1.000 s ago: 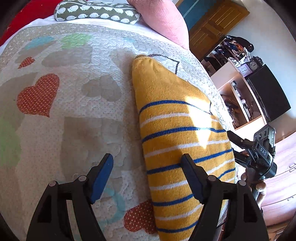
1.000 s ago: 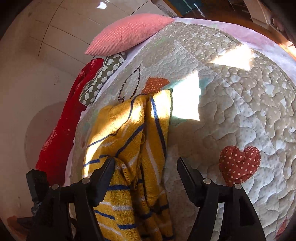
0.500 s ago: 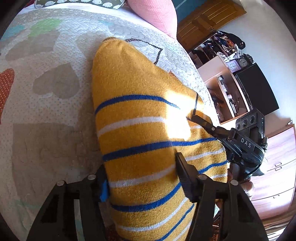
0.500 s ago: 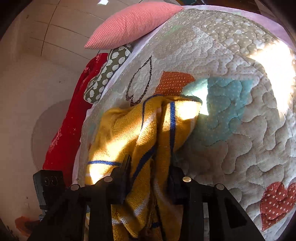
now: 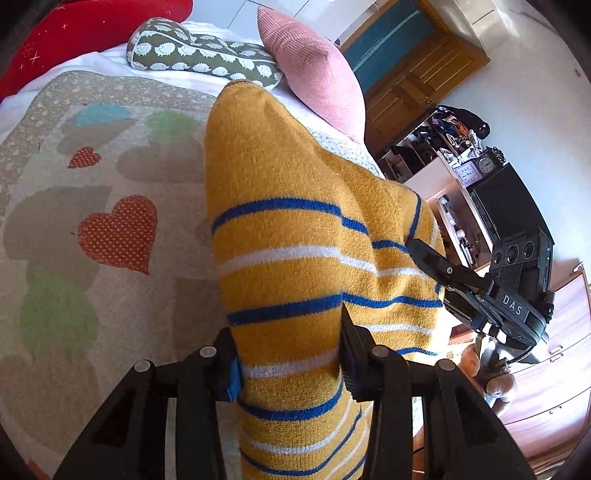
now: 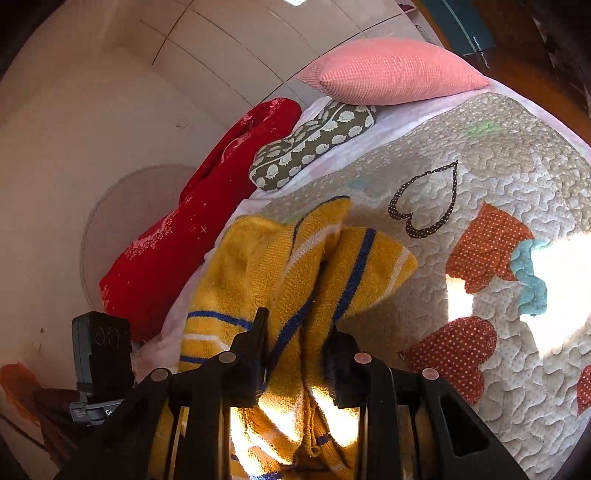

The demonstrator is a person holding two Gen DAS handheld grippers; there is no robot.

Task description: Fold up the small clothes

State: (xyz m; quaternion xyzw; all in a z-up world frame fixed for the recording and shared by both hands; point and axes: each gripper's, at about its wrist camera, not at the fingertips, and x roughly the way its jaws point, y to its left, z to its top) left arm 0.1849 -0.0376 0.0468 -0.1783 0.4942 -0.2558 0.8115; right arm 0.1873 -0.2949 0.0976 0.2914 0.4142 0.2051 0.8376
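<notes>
Bed covered by a quilt with heart patches. Pink pillow, patterned bolster and red cushion lay at its head. Wooden door, cluttered shelf with clocks, and dresser stood beyond. Pale wall; sunlight patches fell across the quilt.

A home bedroom. A bed wears a heart-patterned quilt, with a pink pillow and hedgehog-print cushion at its head. Beyond the bed stand a wooden door and cluttered shelves holding clocks.
</notes>
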